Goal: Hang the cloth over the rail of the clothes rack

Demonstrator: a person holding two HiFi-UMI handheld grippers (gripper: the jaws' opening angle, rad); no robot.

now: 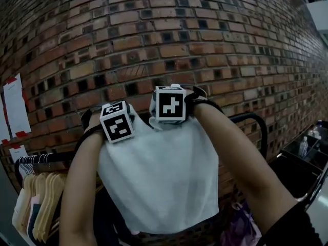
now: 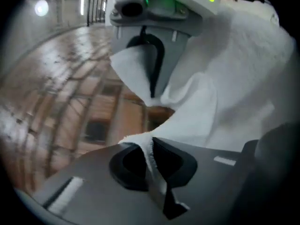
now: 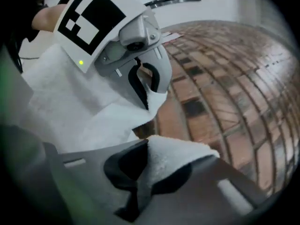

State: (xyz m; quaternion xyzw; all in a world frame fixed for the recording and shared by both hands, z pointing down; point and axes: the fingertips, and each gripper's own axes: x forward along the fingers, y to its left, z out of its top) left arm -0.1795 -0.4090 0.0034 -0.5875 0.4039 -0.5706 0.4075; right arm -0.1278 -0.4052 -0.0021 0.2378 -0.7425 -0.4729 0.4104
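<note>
Jaws of my left gripper [image 2: 151, 165] are pressed together on a thin, frayed edge of the white cloth [image 2: 229, 88]. The fabric rises out of the pinch and spreads up and to the right. Across from it, in the same left gripper view, I see the right gripper [image 2: 150, 64] facing me with a corner of the cloth nipped in it. The right gripper view agrees: its jaws are closed on a thicker fold of the cloth, which bulges over the right-hand jaw, and no gap shows on either side of the fabric. The two grippers sit near each other, almost side by side, each holding an upper corner.

From the head view, the cloth hangs flat from both grips as a pale sheet, with its lower edge free. It is held up in front of the brick wall [image 1: 154, 35]. The black rail [image 1: 260, 127] of the clothes rack curves out from behind the cloth's upper right edge; I cannot tell whether the cloth touches the rail. The person's forearms [image 1: 241, 168] flank the sheet. Below the left forearm, wooden hangers [image 1: 41, 199] crowd a lower bar, and paper sheets [image 1: 14, 106] are fixed to the wall at the left edge. Purple fabric [image 1: 241, 229] shows at the bottom right.
</note>
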